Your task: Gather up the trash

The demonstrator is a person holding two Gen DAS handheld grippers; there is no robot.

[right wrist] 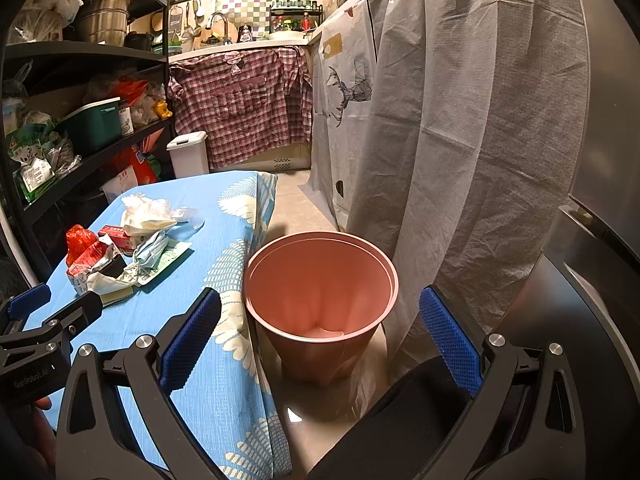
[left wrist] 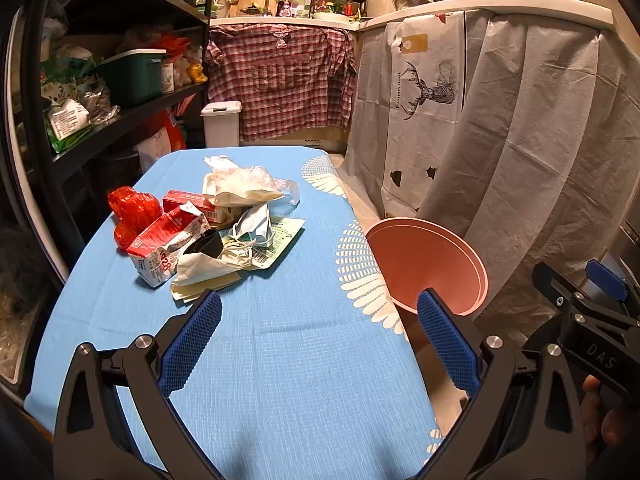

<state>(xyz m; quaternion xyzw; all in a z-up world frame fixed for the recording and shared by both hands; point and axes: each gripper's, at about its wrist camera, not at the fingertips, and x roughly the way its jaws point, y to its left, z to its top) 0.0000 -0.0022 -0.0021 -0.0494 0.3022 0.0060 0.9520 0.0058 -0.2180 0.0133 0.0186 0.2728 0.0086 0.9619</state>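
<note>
A table [left wrist: 248, 360] draped in a blue cloth carries a heap of trash [left wrist: 208, 232] toward its far end at 11 o'clock; a pink bin [right wrist: 320, 312] stands on the tiled floor [right wrist: 292, 200] just beside the table's right edge.

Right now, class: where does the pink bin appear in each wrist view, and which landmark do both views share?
Left wrist view: the pink bin shows at right of centre, beyond the table's right edge, partly hidden by a fingertip.
Right wrist view: the pink bin stands at centre on the floor, beside the blue tablecloth.
Shared landmark: the plaid shirt.
</note>
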